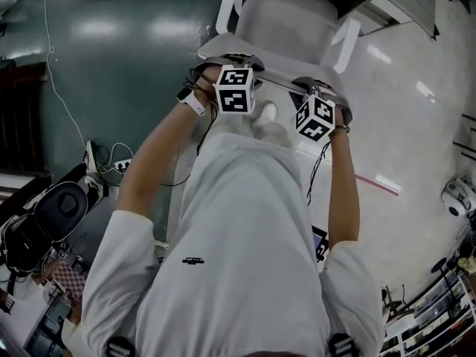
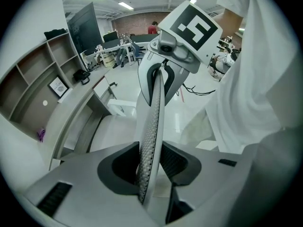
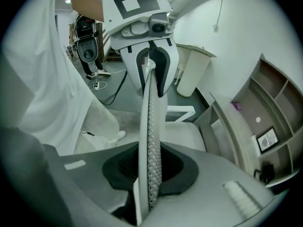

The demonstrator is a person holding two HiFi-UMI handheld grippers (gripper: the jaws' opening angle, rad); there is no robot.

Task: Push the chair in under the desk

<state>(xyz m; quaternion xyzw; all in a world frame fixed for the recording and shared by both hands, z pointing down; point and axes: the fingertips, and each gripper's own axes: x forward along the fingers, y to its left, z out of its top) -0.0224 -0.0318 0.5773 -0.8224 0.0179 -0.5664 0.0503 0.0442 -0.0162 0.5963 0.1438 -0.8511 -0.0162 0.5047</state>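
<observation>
Chair backrest (image 2: pixel 152 117) clamped by fingers of left gripper (image 2: pixel 150 167) and right gripper (image 3: pixel 150 174), liable to swivel an armrest (image 1: pixel 227 6) into bench (image 2: pixel 71 110) under uneven pushing.

Pale grey office chair (image 1: pixel 283 22) standing upright before a curved grey desk (image 2: pixel 71 116)

Padded seat (image 3: pixel 183 135) flanked by two white armrests (image 1: pixel 229 4); thin perforated mesh backrest (image 2: pixel 150 141) seen edge-on, its top rim nearest the person; the chair stands on the pale floor (image 1: pixel 390 114) with the seat's front turned toward the desk's long curved edge and close beside it; whether the seat reaches under it cannot be told.
</observation>
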